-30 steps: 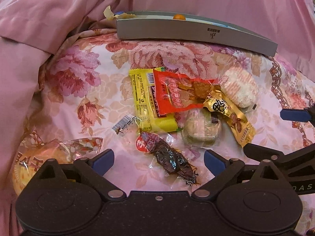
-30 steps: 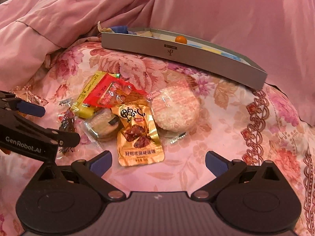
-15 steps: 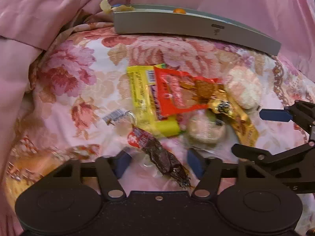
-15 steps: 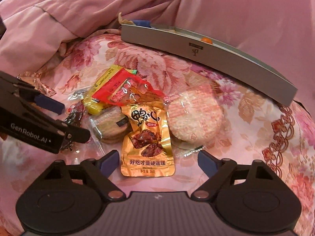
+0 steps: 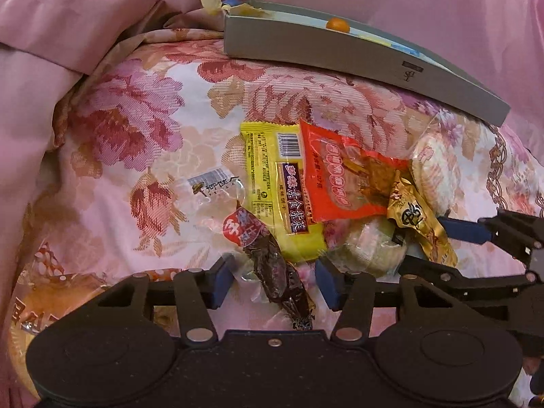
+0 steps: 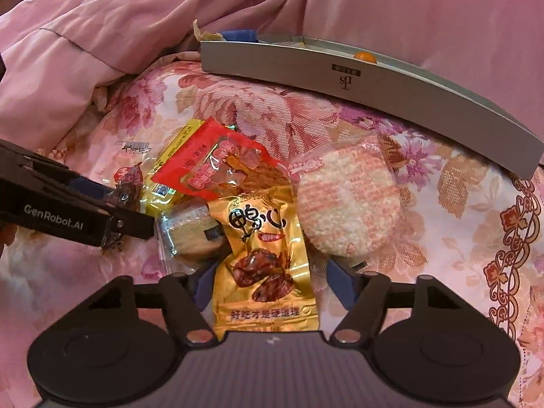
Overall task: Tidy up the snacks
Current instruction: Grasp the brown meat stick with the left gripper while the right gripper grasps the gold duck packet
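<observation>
Pink floral bedspread (image 6: 442,204), gold packet (image 6: 265,265), red packet (image 5: 340,180), yellow packet (image 5: 268,183), grey tray (image 6: 374,85)

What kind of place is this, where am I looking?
Most likely a bed at home: a flowered bedspread with a pink quilt bunched behind it, and wrapped snacks beside a grey box lying on the bedspread.

Seven snack packets (image 5: 277,187), one box (image 5: 357,54)
</observation>
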### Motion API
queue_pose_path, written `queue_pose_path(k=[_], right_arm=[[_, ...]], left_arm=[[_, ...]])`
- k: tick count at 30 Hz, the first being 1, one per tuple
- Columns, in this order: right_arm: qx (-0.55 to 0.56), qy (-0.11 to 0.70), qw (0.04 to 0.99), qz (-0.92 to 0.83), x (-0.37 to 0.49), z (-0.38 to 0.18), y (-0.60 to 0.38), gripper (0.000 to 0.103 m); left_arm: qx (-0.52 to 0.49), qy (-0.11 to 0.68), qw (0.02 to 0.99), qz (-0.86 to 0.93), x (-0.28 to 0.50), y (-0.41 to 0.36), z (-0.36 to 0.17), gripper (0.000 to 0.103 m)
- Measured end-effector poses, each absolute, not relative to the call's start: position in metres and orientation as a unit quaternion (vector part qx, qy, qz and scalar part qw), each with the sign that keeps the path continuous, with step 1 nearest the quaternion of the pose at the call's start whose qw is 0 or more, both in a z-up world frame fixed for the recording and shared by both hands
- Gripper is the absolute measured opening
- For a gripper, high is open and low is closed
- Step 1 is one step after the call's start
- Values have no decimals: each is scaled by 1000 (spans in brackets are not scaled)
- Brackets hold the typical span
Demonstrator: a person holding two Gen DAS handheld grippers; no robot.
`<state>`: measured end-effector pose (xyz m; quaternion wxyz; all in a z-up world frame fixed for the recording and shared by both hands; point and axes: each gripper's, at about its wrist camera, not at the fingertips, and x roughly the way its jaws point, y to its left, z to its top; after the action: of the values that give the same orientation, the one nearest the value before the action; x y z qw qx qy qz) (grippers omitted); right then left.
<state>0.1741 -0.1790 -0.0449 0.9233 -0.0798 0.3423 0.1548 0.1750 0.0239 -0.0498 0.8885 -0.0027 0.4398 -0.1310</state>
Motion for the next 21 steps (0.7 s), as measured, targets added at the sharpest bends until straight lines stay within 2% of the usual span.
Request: queue_pose_path(k=[1,4,10,21], right_arm=[[-80,342,923,156,173,-45,-179,62],[-81,339,924,157,169,-43,-178,59],[-71,338,925,158,162,-40,-181,54],[-65,362,918,149,174,-39,-179,61]], left_arm=[[-3,439,889,-129,174,24,-50,51],[-9,437,890,-128,173,26,-49,46],[-12,433,892,-130,168,30,-49,43],[-31,448,881,-149,185,36,-47,47]])
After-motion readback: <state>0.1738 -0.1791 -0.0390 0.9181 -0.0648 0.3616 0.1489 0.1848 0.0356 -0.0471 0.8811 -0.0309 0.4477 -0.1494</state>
